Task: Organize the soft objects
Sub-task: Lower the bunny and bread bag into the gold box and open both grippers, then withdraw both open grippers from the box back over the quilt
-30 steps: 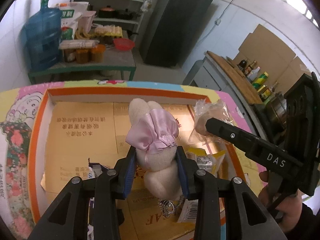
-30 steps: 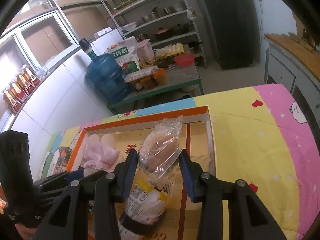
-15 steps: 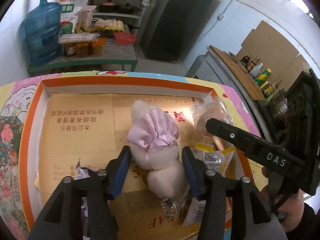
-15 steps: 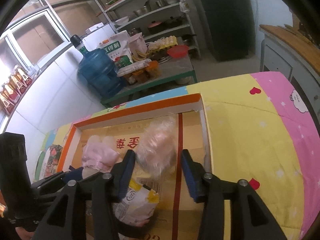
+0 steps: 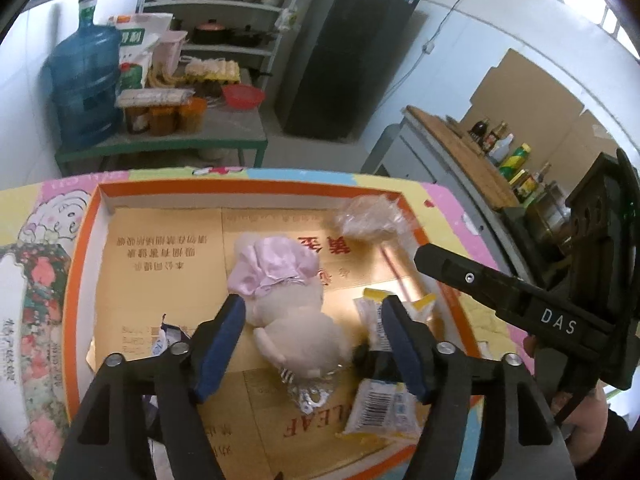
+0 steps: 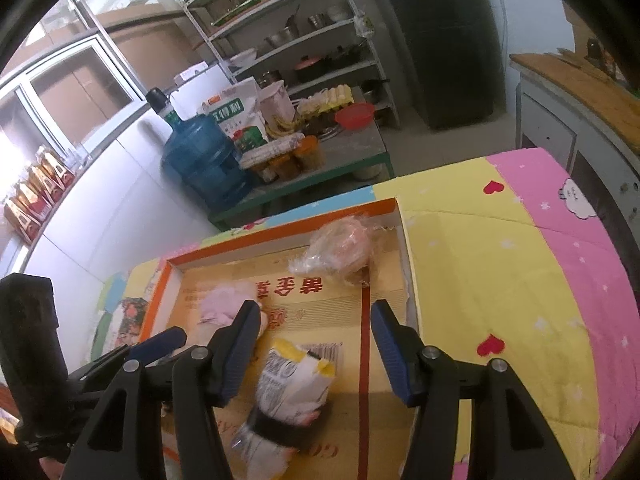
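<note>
Both claws [image 5: 312, 320] [image 6: 314, 332] gape over box [image 5: 168, 200] holding plush [image 5: 288, 300], snack packet [image 6: 296, 384], clear bag [image 6: 340, 246]

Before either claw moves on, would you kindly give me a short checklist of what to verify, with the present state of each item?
1. Left claw open, jaws apart on either side of the plush toy: ok.
2. Right claw open and holding nothing: ok.
3. Plush toy lying inside the cardboard tray: ok.
4. Clear bagged item lying in the tray's far corner: ok.
5. Yellow and white packet in the tray, below the right claw: ok.
6. Whether more soft objects wait outside the tray: cannot tell.
</note>
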`<state>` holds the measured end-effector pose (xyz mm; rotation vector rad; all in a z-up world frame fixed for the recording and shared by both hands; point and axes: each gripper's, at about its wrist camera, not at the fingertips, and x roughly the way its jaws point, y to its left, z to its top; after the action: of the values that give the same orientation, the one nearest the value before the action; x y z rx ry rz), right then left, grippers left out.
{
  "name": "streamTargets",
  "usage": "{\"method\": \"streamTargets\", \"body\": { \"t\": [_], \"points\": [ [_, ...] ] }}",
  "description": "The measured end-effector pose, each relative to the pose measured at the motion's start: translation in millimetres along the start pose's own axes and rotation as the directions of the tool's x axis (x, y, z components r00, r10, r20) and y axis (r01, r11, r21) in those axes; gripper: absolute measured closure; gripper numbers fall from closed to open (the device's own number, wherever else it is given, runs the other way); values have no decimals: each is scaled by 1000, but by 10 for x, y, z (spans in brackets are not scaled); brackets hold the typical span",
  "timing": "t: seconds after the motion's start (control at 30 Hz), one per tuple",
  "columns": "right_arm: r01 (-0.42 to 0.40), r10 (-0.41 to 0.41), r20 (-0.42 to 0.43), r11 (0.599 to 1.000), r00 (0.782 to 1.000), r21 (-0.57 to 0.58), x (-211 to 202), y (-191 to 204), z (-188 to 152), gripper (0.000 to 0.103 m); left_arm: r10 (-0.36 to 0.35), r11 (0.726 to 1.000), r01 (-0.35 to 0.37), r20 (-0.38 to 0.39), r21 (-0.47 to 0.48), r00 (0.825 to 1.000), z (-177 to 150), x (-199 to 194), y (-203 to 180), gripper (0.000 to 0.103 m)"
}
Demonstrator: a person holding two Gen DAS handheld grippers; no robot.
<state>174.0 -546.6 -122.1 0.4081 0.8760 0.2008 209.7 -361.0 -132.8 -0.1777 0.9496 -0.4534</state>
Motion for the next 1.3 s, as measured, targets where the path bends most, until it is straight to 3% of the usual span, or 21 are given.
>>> {"method": "streamTargets", "body": {
  "t": [0.3,0.73,1.0,1.3],
  "points": [
    [4,-4,38,1000,999,15,-345,149,-134,46,-36,999,35,51,12,998,-49,-403,11,29],
    [35,-32,88,999,996,-32,-735,790,-400,46,-86,996,83,138,28,987,-188,-1222,210,29],
    [44,-38,106,997,994,-56,-850,1328,-644,46,-114,994,111,203,23,972,-236,-1877,631,29],
    [51,-42,103,995,994,-89,-864,1904,-926,46,-88,996,85,244,25,966,-363,-2402,1166,29]
  ]
}}
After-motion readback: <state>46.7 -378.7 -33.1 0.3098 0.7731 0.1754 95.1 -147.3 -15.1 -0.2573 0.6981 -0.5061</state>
